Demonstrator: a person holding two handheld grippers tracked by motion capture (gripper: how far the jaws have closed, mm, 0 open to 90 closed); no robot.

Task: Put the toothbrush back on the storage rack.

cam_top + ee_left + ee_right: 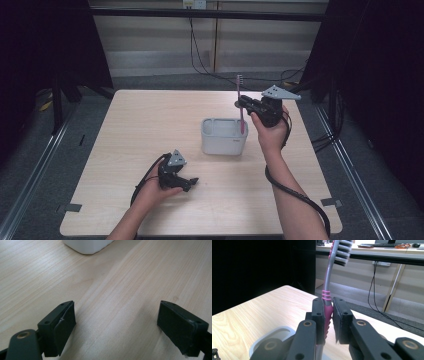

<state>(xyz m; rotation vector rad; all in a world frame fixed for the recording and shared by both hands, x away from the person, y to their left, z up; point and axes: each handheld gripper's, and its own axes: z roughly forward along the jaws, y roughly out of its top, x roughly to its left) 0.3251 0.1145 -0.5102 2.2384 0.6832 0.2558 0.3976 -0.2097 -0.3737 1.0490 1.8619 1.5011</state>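
A pink and grey toothbrush (240,102) stands upright, bristles at the top, with its lower end inside the white rectangular holder (223,137) at the table's middle. My right gripper (242,103) is shut on its pink handle; in the right gripper view the toothbrush (326,305) is pinched between the two pads above the holder (272,336). My left gripper (192,183) rests low on the table in front of the holder, to its left. In the left gripper view its fingers (63,323) stand wide apart with only bare wood between them, and the holder's corner (87,245) lies beyond.
The light wooden table (150,125) has grey floor on both sides. Black cables (202,65) run down the back wall and along the floor. Metal rails (40,150) flank the table, and dark curtains hang at left and right.
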